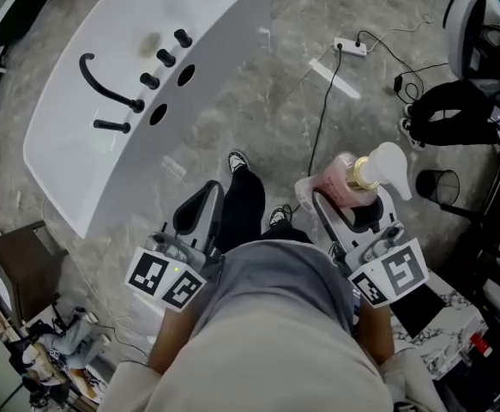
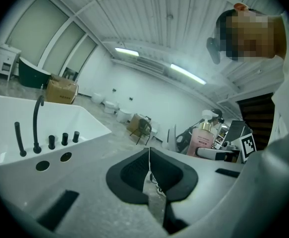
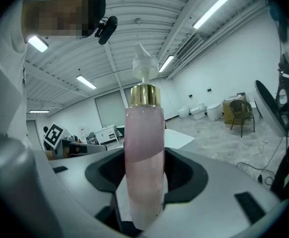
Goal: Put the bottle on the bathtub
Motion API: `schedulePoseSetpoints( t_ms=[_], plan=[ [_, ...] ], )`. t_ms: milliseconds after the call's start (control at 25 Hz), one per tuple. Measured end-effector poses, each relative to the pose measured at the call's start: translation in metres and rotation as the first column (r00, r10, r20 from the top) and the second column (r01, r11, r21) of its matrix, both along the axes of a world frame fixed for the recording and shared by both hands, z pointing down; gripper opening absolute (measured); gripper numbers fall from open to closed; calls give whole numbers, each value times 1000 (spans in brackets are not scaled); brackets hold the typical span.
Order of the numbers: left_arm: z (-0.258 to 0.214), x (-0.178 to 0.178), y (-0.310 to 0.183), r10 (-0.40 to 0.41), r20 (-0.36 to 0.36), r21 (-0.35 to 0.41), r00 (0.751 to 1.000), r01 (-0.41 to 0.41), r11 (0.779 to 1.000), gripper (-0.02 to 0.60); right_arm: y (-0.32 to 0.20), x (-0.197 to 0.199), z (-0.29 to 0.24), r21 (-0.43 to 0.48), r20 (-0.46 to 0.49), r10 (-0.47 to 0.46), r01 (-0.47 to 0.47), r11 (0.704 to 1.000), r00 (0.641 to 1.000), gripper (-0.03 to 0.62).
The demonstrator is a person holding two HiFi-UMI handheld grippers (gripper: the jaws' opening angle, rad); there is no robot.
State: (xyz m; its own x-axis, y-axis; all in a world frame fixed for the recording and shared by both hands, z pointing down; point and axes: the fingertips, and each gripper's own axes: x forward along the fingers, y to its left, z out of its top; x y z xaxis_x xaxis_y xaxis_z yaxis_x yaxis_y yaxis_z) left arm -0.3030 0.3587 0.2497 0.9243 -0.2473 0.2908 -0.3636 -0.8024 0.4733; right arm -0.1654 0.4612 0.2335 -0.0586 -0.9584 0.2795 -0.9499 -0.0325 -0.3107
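We look down at a grey marbled floor [image 1: 275, 101]. Our right gripper [image 1: 344, 209] is clamped on a pink bottle [image 1: 346, 180], its jaws pressed against both sides of the lower body. The bottle has a gold collar and a white pump and stands upright in the jaws. It is held above the floor, well apart from the white bathtub [image 1: 87, 170] ahead to the left. A black faucet [image 1: 104, 84] sits on the bathtub's deck. Our left gripper [image 1: 200, 204] has its jaws closed together on nothing, nearer the bathtub.
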Motion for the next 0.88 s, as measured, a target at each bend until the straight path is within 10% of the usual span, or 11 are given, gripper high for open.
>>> schedulePoseSetpoints(
  t_ms=[880],
  plan=[
    [-27,56,-240,12,-29,98,1000,-9,995,11,-250,61,-14,20,-4,6,-6,1000,1000,215]
  ],
)
